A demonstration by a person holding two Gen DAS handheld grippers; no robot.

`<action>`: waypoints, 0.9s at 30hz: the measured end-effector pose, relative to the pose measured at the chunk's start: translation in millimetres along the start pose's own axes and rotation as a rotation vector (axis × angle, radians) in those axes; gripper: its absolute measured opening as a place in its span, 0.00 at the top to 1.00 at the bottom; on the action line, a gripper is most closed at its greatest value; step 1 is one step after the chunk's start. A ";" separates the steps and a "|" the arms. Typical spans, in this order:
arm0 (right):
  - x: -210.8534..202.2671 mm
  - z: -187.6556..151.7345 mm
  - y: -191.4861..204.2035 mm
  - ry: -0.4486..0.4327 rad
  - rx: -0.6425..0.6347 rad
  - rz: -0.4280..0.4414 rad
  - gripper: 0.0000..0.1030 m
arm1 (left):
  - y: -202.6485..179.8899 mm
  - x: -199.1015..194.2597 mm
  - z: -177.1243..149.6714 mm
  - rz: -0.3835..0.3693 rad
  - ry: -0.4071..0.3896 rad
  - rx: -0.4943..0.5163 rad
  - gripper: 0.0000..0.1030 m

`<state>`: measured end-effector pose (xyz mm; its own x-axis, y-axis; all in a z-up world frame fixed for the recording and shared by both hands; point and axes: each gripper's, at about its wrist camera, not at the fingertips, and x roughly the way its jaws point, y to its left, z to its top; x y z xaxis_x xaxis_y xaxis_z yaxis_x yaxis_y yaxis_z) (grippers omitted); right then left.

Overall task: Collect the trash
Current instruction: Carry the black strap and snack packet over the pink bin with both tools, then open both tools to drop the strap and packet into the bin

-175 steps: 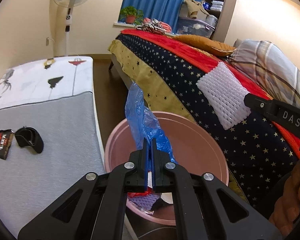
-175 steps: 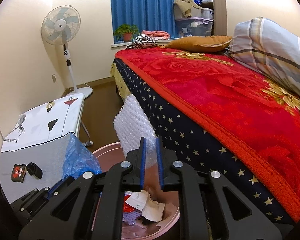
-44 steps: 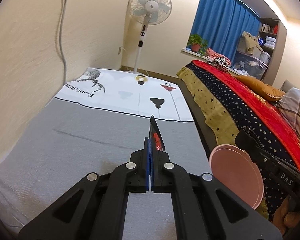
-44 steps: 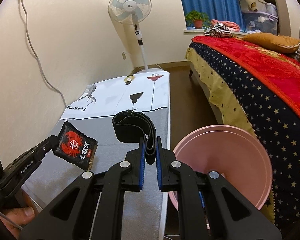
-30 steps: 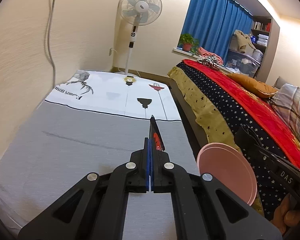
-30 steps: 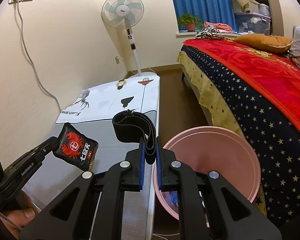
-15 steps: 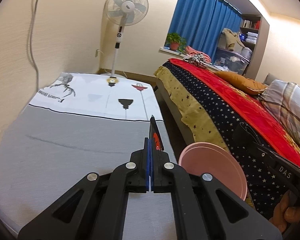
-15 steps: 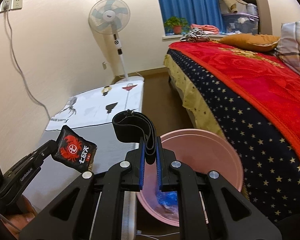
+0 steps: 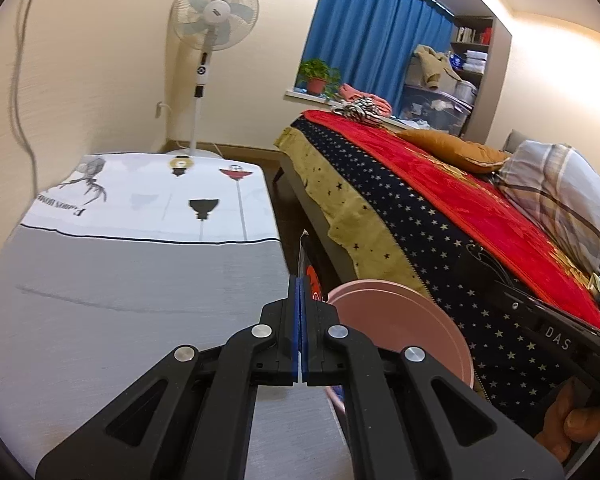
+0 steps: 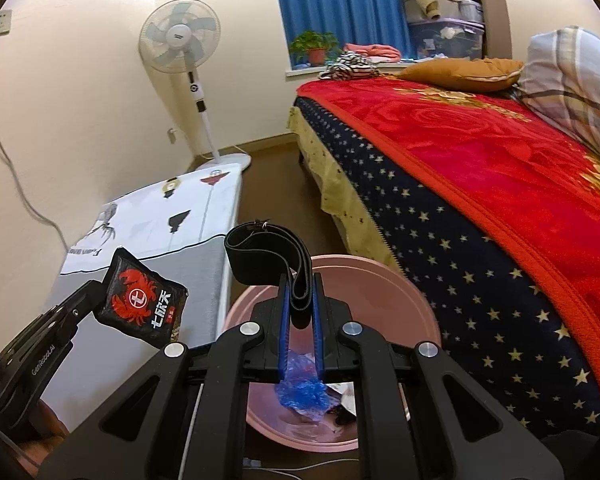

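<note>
My left gripper (image 9: 300, 280) is shut on a black snack packet with a red crab print (image 9: 310, 276), seen edge-on at the table's right edge beside the pink bin (image 9: 400, 320). The right wrist view shows that packet (image 10: 142, 300) flat-on, held by the left gripper (image 10: 100, 292) left of the bin. My right gripper (image 10: 300, 288) is shut on a black elastic band (image 10: 260, 254) that loops up from the pads, above the pink bin's (image 10: 380, 280) near rim. Inside the bin lie a crumpled blue plastic bag (image 10: 302, 390) and other scraps.
A grey and white covered table (image 9: 120, 272) lies left of the bin. A bed with a red and starred blanket (image 10: 480, 168) fills the right side. A standing fan (image 9: 214, 28) stands at the far wall. A hand (image 9: 572, 420) grips the right tool at the lower right.
Both grippers have swung right, from over the table toward the pink bin. The bin's inside with the blue bag has come into the right wrist view. Both grips are unchanged.
</note>
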<state>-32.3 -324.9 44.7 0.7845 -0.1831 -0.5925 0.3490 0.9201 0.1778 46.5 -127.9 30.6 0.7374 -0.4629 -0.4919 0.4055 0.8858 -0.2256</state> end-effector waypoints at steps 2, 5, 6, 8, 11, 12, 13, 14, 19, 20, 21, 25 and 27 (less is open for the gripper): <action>1.1 -0.4 -4.1 0.001 0.004 -0.013 0.90 | -6.9 4.2 -1.0 -0.011 0.004 0.011 1.00; 2.3 -0.5 -8.3 0.002 0.006 -0.028 0.90 | -14.7 10.6 -2.6 -0.025 0.011 0.021 1.00; 2.4 -0.6 -9.1 0.001 0.007 -0.032 0.90 | -18.3 13.7 -3.5 -0.031 0.016 0.027 1.00; 3.8 -0.4 -11.3 0.000 0.006 -0.042 0.90 | -23.0 17.9 -4.5 -0.038 0.021 0.033 1.00; 6.9 0.1 -14.7 0.004 0.012 -0.057 0.90 | -30.6 25.7 -7.1 -0.054 0.034 0.044 1.00; 7.9 0.1 -16.2 0.005 0.015 -0.063 0.90 | -33.1 28.5 -7.9 -0.058 0.037 0.048 1.00; 8.8 0.1 -16.9 0.007 0.017 -0.068 0.90 | -34.4 30.8 -8.8 -0.062 0.041 0.051 1.00; 10.3 0.1 -18.4 0.009 0.021 -0.074 0.90 | -36.0 33.0 -9.5 -0.067 0.045 0.054 1.00; 17.5 -0.7 -21.5 0.025 0.028 -0.089 0.90 | -41.2 45.5 -14.9 -0.087 0.071 0.069 1.00; 19.0 -1.0 -21.4 0.028 0.028 -0.093 0.90 | -42.0 47.8 -15.9 -0.088 0.077 0.070 1.00; 20.1 -1.3 -21.5 0.030 0.027 -0.095 0.90 | -42.0 49.9 -17.0 -0.089 0.082 0.070 1.00; 25.4 -2.5 -22.2 0.043 0.030 -0.108 0.89 | -42.0 56.6 -20.3 -0.096 0.101 0.067 1.00; 26.3 -3.1 -22.7 0.045 0.029 -0.119 0.86 | -42.8 61.0 -22.3 -0.109 0.120 0.066 1.00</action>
<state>-21.2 -349.5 22.6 0.7134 -0.2737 -0.6451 0.4532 0.8824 0.1267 62.1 -193.3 -8.5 0.6190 -0.5449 -0.5655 0.5169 0.8248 -0.2289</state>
